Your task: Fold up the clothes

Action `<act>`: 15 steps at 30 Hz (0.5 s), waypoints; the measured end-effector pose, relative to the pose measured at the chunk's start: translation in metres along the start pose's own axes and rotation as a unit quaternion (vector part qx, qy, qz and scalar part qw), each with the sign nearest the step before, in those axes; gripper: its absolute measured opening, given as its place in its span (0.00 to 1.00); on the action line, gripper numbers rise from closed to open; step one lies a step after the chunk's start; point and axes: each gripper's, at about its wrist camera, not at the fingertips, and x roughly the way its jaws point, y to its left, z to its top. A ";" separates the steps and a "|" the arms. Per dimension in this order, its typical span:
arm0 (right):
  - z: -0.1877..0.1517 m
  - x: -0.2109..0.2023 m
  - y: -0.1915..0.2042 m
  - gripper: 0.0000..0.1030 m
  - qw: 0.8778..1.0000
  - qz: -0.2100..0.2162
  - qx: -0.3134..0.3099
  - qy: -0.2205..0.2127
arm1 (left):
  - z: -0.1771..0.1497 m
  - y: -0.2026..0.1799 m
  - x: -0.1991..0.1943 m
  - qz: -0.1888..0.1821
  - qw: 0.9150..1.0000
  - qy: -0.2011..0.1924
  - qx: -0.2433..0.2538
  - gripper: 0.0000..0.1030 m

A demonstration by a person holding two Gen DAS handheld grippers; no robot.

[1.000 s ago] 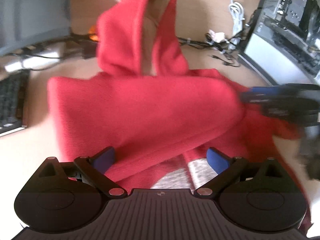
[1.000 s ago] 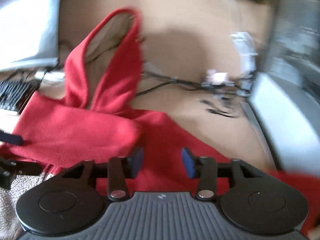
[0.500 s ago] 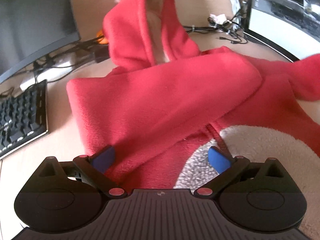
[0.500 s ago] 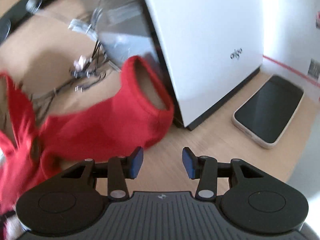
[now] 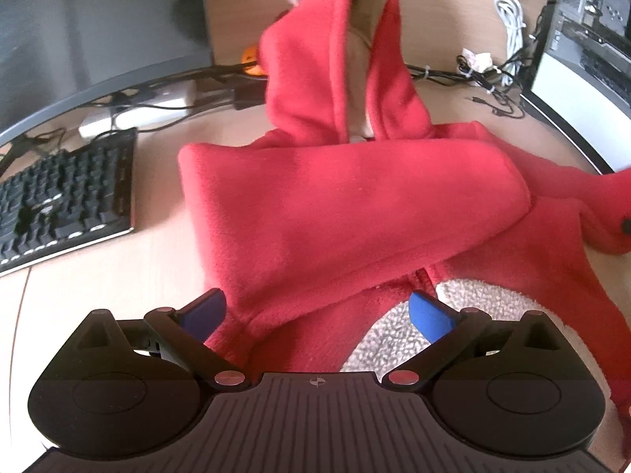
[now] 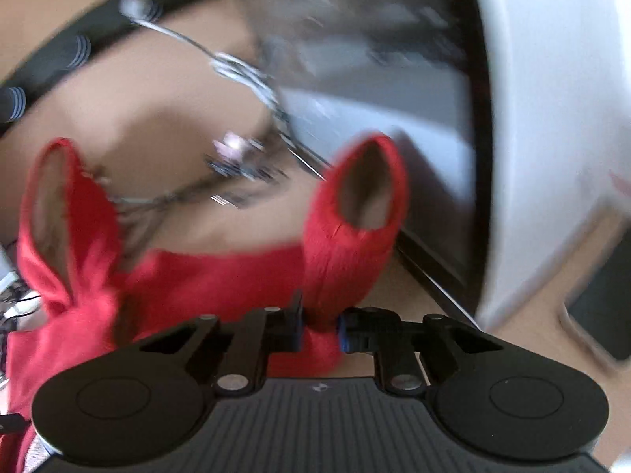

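A red fleece hooded garment (image 5: 355, 213) lies on the wooden desk, one sleeve folded across its body and the tan-lined hood (image 5: 347, 59) raised behind. Pale fuzzy lining (image 5: 394, 339) shows at its near edge. My left gripper (image 5: 319, 311) hovers open over that near edge, blue pads apart, gripping nothing. In the blurred right wrist view, my right gripper (image 6: 320, 329) is shut on the other red sleeve (image 6: 351, 236) just below its open cuff, and the hood (image 6: 59, 216) shows at the left.
A black keyboard (image 5: 63, 201) and a dark monitor (image 5: 86, 19) stand at the left. Tangled cables (image 5: 485, 75) lie behind the hood. A white computer case (image 6: 552, 118) rises close beside the held sleeve, with a phone (image 6: 603, 303) at the right.
My right gripper swung from the garment's middle over to the far sleeve and closed on it near the cuff. The left gripper drew back a little and stayed open.
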 end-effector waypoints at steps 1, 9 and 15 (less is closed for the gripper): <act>0.007 -0.002 0.014 0.13 1.000 0.014 -0.015 -0.009 | -0.001 0.003 -0.003 0.000 1.000 -0.002 -0.002 0.98; 0.041 -0.018 0.153 0.12 0.968 0.176 -0.167 -0.061 | -0.008 0.023 -0.027 0.008 1.000 -0.025 -0.006 0.98; 0.009 -0.014 0.253 0.20 0.916 0.289 -0.277 0.001 | -0.015 0.037 -0.044 0.018 0.999 -0.039 -0.013 0.98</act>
